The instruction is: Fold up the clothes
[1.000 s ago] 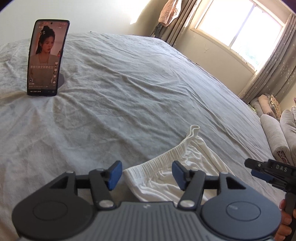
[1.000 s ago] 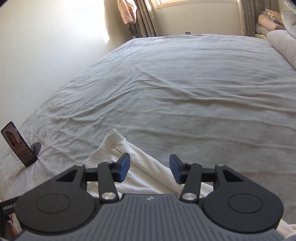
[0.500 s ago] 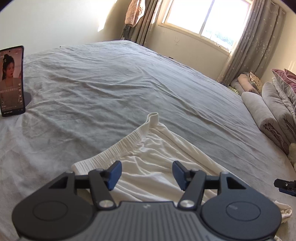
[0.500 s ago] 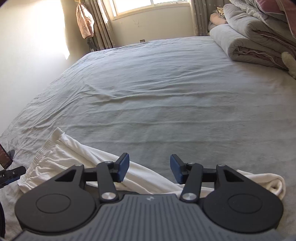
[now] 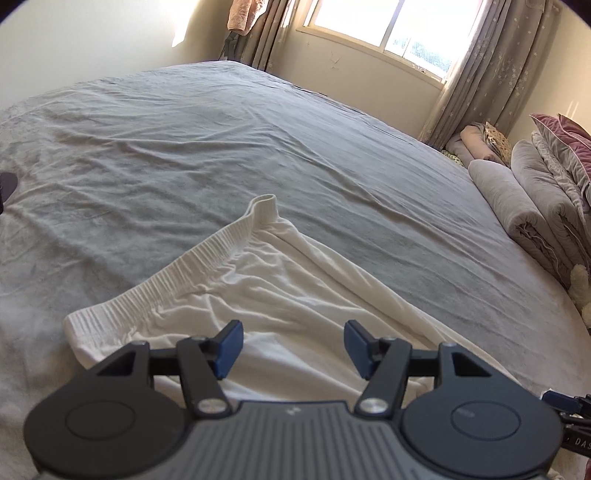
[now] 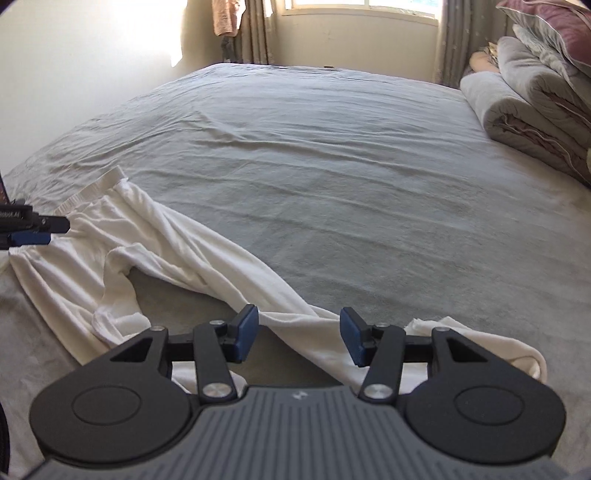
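A pair of white trousers (image 5: 266, 291) lies spread on the grey bed sheet (image 5: 184, 140), its ribbed waistband (image 5: 184, 273) toward the left. My left gripper (image 5: 293, 349) is open and empty just above the waist part. In the right wrist view the trousers (image 6: 184, 251) stretch from the waistband at the left to the leg ends at the right. My right gripper (image 6: 299, 334) is open and empty above one leg near its cuff (image 6: 517, 350). The left gripper's tip (image 6: 33, 229) shows at the left edge there.
Rolled grey and pink quilts (image 6: 535, 96) are stacked along the bed's right side. A window with curtains (image 5: 388, 29) is on the far wall. A phone stand's edge (image 5: 5, 186) shows at the far left. The right gripper's tip (image 5: 569, 402) shows at the lower right.
Both grippers have swung right along the bed. The phone has left the left view. The right gripper now hangs over the leg end, and the whole trousers show.
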